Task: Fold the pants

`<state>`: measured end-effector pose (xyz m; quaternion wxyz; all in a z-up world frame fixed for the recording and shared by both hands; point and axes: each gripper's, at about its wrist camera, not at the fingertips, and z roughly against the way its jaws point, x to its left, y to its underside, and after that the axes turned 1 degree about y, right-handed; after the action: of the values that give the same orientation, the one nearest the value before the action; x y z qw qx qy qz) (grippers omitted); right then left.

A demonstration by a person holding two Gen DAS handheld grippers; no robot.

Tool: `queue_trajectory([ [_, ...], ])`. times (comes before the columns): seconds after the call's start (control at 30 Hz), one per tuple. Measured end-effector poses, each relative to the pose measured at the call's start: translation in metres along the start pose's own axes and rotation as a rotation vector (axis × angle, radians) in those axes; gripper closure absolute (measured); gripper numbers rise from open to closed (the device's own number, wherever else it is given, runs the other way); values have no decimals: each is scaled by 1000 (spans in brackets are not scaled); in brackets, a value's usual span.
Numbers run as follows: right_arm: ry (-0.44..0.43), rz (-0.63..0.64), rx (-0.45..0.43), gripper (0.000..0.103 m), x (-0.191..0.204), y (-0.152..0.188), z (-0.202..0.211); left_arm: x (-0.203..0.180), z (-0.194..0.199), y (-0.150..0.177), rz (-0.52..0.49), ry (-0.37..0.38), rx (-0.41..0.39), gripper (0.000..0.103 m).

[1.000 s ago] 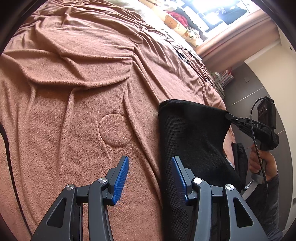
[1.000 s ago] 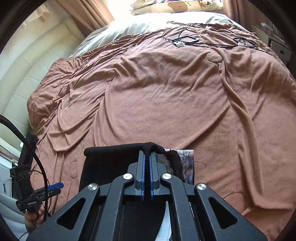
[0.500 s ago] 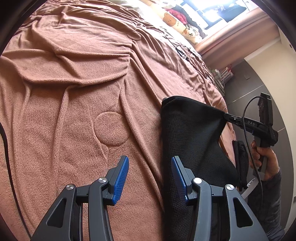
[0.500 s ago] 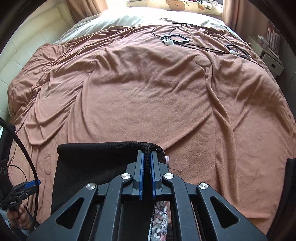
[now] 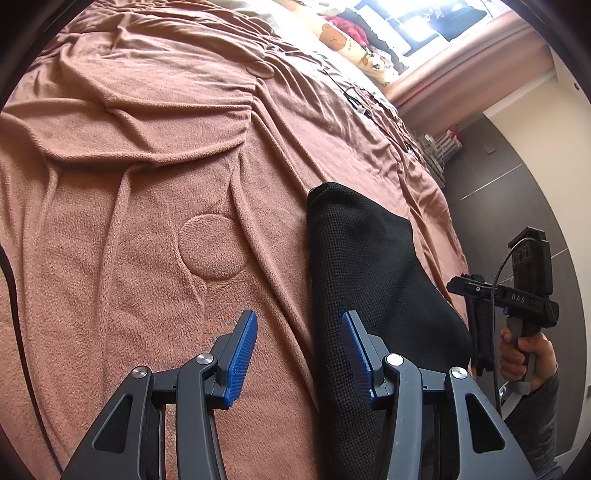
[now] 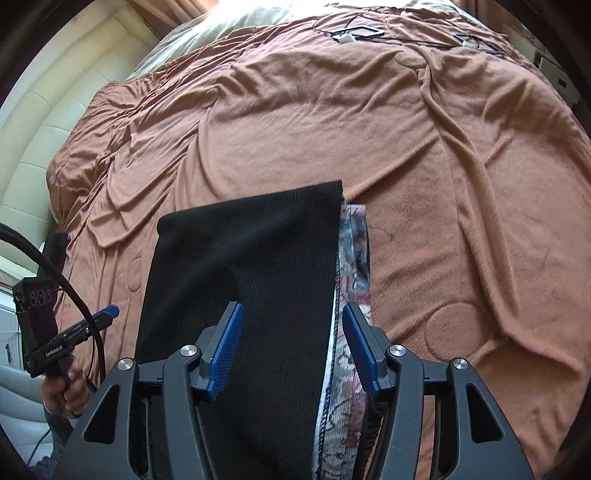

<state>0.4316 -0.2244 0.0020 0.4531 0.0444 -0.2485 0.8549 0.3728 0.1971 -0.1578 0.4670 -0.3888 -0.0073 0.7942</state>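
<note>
Black pants now lie flat on the blanket, because your right gripper has just sprung open and let go of the corner it pinched, so this fold looks laid, while your left gripper, beside them, stands open and empty.

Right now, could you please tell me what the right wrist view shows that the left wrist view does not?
Only the right wrist view shows the patterned fabric peeking out beside the black pants, the cream padded headboard, and the left gripper seen from outside.

Only the left wrist view shows the bright window, the cartoon-print pillow, and the right gripper clear of the cloth.

Both show the pants lying on the brown blanket.
</note>
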Motion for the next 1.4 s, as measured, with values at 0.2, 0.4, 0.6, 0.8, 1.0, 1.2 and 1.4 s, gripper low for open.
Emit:
queue_trajectory([
  [0.2,-2,-56,69,49,-13,1,-18,-2,1,3,-7,4,2,53],
  [0.4,-46,-81,74,66,-20,-4,-19,0,3,3,-3,3,-1,53],
  [0.6,-47,-88,85,97,-22,-4,-25,0,4,2,-6,0,-4,53],
  [0.8,13,-50,24,102,-9,4,-12,-10,-2,3,-26,13,10,53],
  [1.0,63,-34,-21,102,-9,10,9,-28,-14,10,-70,47,44,53],
  [1.2,118,-42,-22,102,-13,19,13,-53,-36,28,-149,49,115,53],
  [1.4,124,-75,-16,102,-18,26,7,-67,-56,44,-219,-15,153,53],
])
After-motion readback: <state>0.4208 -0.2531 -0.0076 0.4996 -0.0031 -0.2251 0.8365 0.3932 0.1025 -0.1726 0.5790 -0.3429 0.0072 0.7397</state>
